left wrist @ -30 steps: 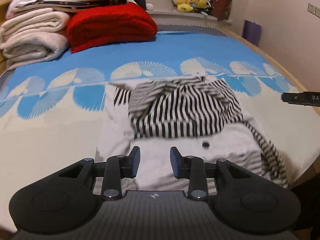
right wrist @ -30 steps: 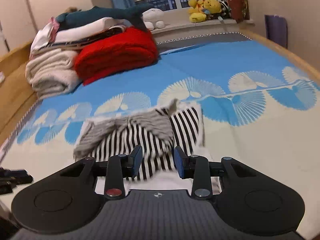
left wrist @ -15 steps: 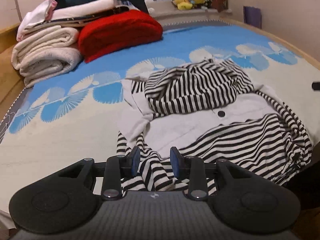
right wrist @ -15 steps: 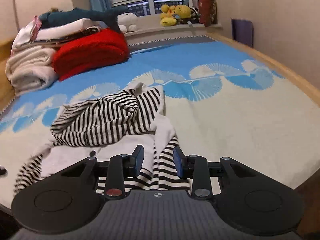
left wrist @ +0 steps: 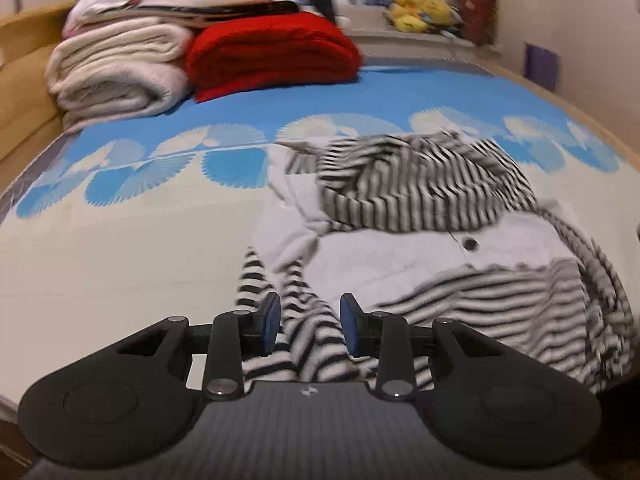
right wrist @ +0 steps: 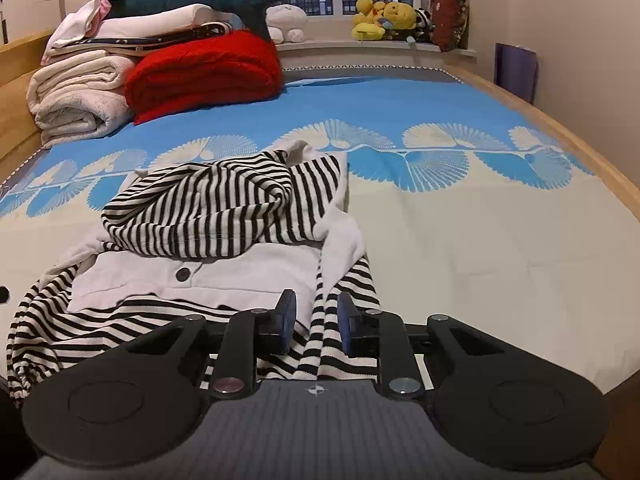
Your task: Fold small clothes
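A small black-and-white striped garment with a plain white front panel and one dark button lies rumpled on the bed [left wrist: 432, 216], and it also shows in the right wrist view [right wrist: 208, 216]. My left gripper [left wrist: 308, 322] is open, its jaws standing either side of the striped left sleeve [left wrist: 296, 320] near the bed's front edge. My right gripper [right wrist: 314, 326] is open, its jaws either side of the striped right sleeve [right wrist: 340, 320]. Neither gripper is closed on the cloth.
Folded cream blankets [right wrist: 76, 96] and a red blanket [right wrist: 204, 72] are stacked at the far left of the bed. Plush toys [right wrist: 380, 18] sit on the windowsill. A wooden bed rail [right wrist: 580, 148] runs along the right. The blue-and-cream sheet [right wrist: 480, 240] stretches right of the garment.
Both grippers have pulled back toward the bed's near edge over the last second. The sleeves now lie between their open jaws. The garment has settled flatter on the sheet.
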The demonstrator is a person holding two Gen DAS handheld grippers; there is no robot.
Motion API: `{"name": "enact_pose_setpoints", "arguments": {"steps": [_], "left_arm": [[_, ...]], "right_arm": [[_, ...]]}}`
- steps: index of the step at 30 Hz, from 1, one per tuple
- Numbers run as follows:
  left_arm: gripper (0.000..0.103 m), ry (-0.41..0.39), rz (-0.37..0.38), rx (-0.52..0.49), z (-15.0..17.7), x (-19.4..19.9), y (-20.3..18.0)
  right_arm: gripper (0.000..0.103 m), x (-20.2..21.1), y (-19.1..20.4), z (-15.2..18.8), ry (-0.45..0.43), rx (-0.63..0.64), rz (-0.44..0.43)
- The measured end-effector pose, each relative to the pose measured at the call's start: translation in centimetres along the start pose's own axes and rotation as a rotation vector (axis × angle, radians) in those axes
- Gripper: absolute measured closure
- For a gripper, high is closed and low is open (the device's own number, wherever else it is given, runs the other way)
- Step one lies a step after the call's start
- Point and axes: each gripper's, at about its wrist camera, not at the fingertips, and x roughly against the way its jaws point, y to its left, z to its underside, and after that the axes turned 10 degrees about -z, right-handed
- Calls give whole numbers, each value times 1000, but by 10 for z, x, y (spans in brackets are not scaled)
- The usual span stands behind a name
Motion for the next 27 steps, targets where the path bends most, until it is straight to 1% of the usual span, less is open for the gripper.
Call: {"name": "enact_pose_setpoints", "arguments": {"steps": [2,4,6,7,8,9,11,13,15,17,21,23,24,27], "left_arm": [[67,24,3,71,-4,-6,14],[67,63,26,126,-6,-13,27],[66,135,65,186,-4,-22,37],[66,190,76,228,-1,-30,43],[66,234,73,254,2,-35,47],[66,300,52,280,7,-43,51],[66,399,22,323,15,-56,57],[66,457,32,347,20,-63,59],[65,485,33,322,24,-65,55],[57,493,19,282,26,-65,50],[49,520,-11,238,33,-66,43],[38,534,-29,229,34,-68,39],[35,539,-39,227,35,-68,39],[34,543,-41,215,37,-70,36]], "right_arm": [[80,-4,-6,2,13,-24,8],[80,-10,-14,4,47,-65,10],[80,-18,-25,9,88,-116,15],[80,-22,-31,11,113,-144,17],[79,-28,-37,14,151,-175,24],[79,-32,-41,17,184,-197,34],[79,-40,-52,23,236,-265,43],[79,-43,-60,27,256,-331,33],[79,-45,-65,30,285,-368,22],[78,-50,-65,35,332,-378,13],[78,-57,-61,41,392,-358,5],[78,-59,-61,43,412,-355,6],[78,-59,-62,44,421,-354,6],[75,-61,-60,46,437,-349,-9]]}}
